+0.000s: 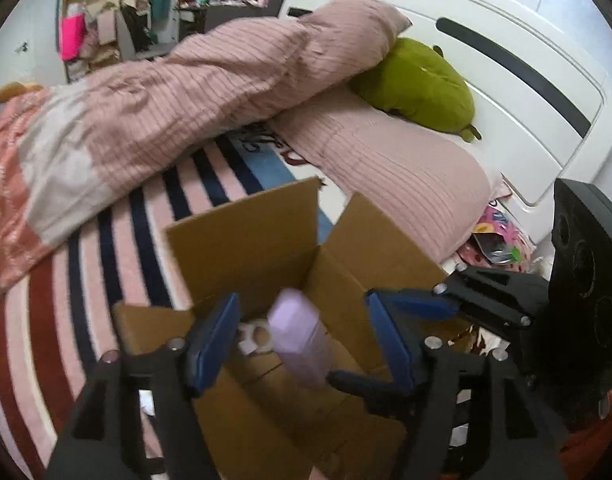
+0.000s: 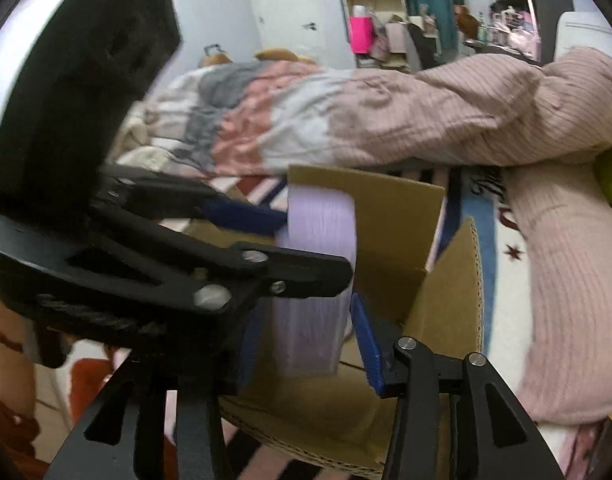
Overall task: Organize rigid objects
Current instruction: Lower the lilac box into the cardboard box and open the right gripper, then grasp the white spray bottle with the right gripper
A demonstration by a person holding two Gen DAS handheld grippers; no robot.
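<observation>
Now lilac block (image 1: 296,340) between open left tongs (image 1: 302,344), over box (image 1: 262,248)

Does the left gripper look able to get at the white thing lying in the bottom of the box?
Probably not directly. The left gripper is open above the cardboard box, but the lilac bottle sits between its fingers and partly hides the white thing, with the right gripper crowding in too.

No legible text is showing on any surface; dark lettering on the blanket (image 1: 266,136), lying beyond the fingertips and half under the pink pillow (image 1: 386,168), is reading as unclear strokes only
</observation>
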